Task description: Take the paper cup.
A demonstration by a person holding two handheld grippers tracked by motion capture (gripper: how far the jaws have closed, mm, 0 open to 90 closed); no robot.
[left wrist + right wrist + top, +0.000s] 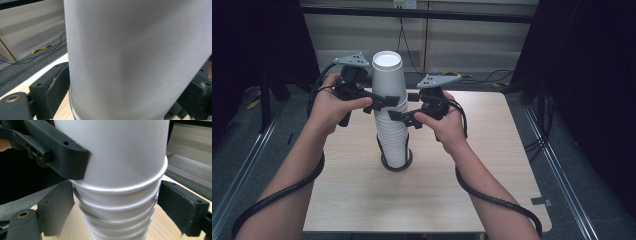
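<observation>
Standing upright mid-table, a tall stack of nested white paper cups point(393, 135) sits between your hands. Your left gripper point(379, 103) pinches the topmost inverted white cup point(388, 75) near its rim, likely to lift it away. Your right gripper point(398, 118) straddles the stack just below, jaws spread, pads apparently clear, seemingly to steady it.

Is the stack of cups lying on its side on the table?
No. The stack of cups stands upright on the table, bottoms up, in the high view.

Black left claw point(381, 102) and right claw point(396, 116), grey three-cornered top plates, thick black cables trailing.
</observation>
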